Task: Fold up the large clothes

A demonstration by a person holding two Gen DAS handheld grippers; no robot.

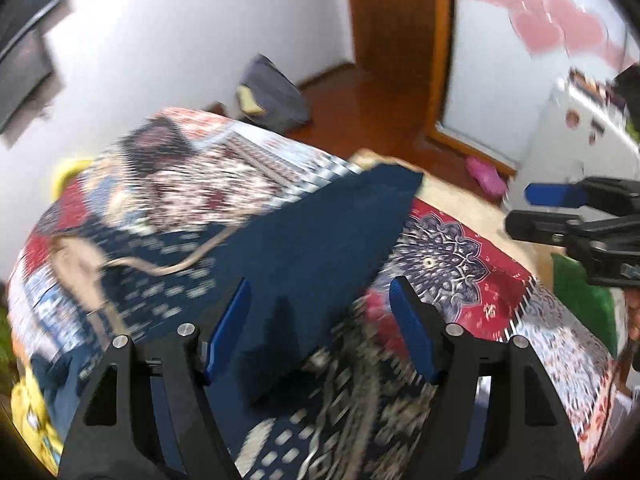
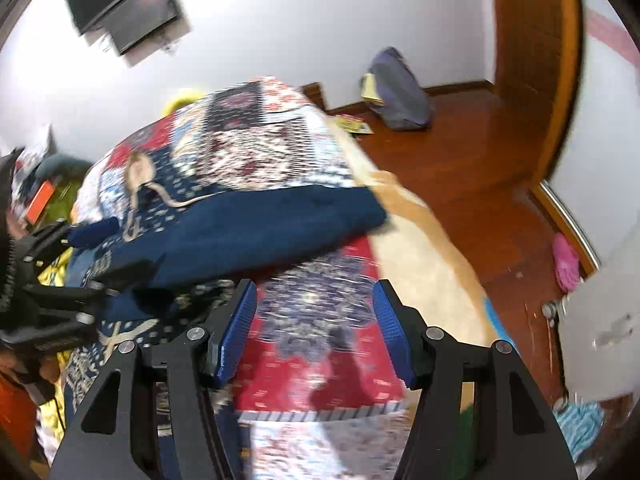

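Observation:
A dark blue garment [image 1: 312, 240] lies folded on a red, blue and white patterned bedspread [image 1: 460, 264], with a pale cord [image 1: 180, 264] trailing from its patterned part. My left gripper [image 1: 320, 312] hangs open over the garment's near end, its blue pads apart and pressing on nothing. My right gripper [image 1: 518, 210] comes in from the right edge. In the right wrist view my right gripper [image 2: 316, 316] is open above the bare bedspread [image 2: 320, 368]. There the garment [image 2: 260, 232] lies up and to the left, with the left gripper [image 2: 116, 252] over its left end. Both views are motion-blurred.
The bed's right edge drops to a wooden floor [image 2: 460, 152] with a grey bag [image 2: 400, 92] and a pink slipper [image 2: 566, 264]. Yellow cloth [image 1: 28, 412] lies at the bed's left. A dark screen [image 2: 124, 8] hangs on the white wall.

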